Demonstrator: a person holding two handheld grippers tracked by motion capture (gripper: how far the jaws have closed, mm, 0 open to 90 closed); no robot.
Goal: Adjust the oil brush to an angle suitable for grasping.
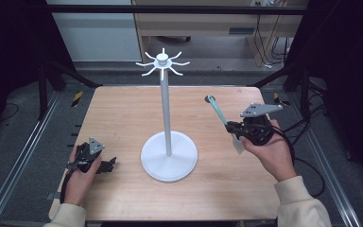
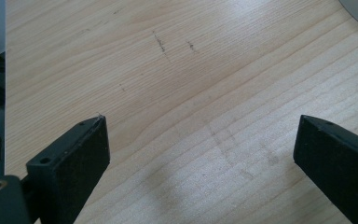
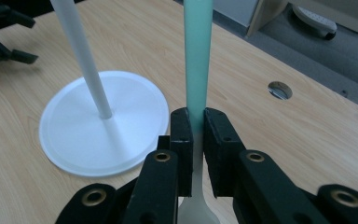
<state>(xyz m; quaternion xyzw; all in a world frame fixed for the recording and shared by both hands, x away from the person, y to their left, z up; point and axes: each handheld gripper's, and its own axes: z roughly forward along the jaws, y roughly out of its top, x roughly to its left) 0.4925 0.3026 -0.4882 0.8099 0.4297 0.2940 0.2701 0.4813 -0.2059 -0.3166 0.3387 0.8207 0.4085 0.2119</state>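
Two tools work the desk (image 1: 123, 109): the right tool (image 3: 194, 122) is clamped on a teal-handled spatula (image 3: 197, 56) beside the white stand (image 1: 168, 156), while the left tool (image 2: 200, 140) rests with jaws apart

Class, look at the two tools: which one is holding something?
The right tool, shut on the green-handled spatula. The left tool gapes open over bare table.

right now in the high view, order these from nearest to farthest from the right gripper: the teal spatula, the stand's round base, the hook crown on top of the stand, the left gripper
1. teal spatula: clamped in the right gripper itself.
2. round base: table centre, to its left.
3. hook crown: atop the pole, towards the far edge; judged by image position alone.
4. left gripper: near left side of the table.
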